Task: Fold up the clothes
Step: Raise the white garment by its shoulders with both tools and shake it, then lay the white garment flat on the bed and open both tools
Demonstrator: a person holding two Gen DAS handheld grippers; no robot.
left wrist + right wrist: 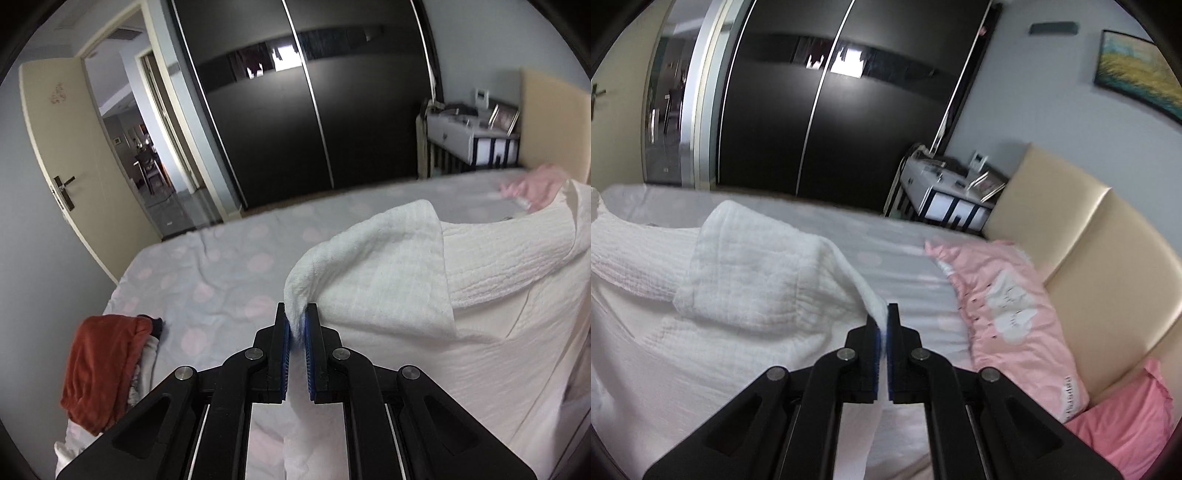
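Garment lifted mid-fold

Left gripper (297,319) and right gripper (883,325) each pinch an edge of a white textured garment (388,280), raised above the bed (207,266) (dotted sheet). Fingers (314,332) are clenched on thin cloth; uneven pulling could slip an edge free and skew the fold.

A white textured cotton garment (406,266) lies spread on the dotted pale bed (221,266), its near edges pinched in the left tongs (296,321) and right tongs (882,325). A rust-orange folded cloth (103,369) lies left of it; pink frilled pillows (1008,314) lie right, against the padded cream headboard (1089,258). A dark sliding-door wardrobe (295,110) stands behind the bed.
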